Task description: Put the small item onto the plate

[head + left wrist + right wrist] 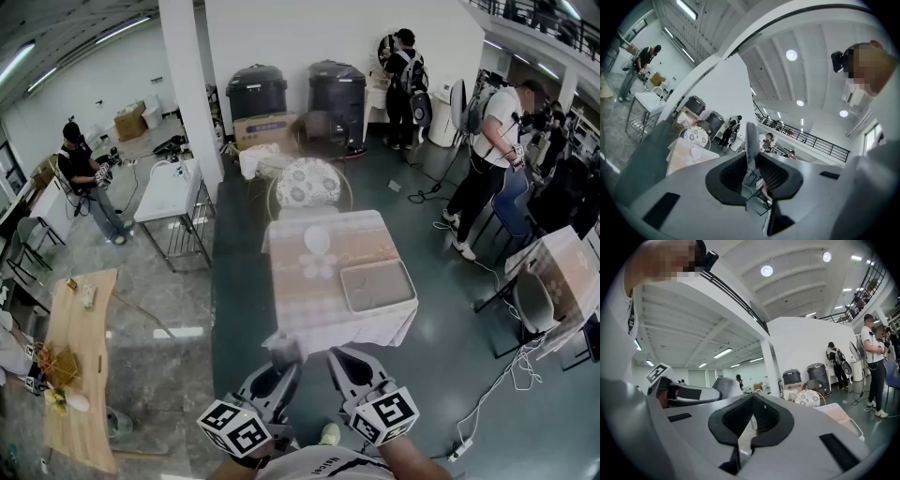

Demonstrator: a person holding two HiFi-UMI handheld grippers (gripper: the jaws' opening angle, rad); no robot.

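Apparently the left tongs [285, 362] are pinching the small item [751, 140], a thin grey slab, by the near-left corner of the table [309, 309]. The right tongs [340, 358] are pressed together and empty. The slab looks light and stiff, so it is best gripped across its flat faces.

The cloth-covered counter [305, 300] is checked pink and white; rectangular tray [378, 284] grey; round chair cushion [307, 183] white, floral; thin small item [750, 138] grey.
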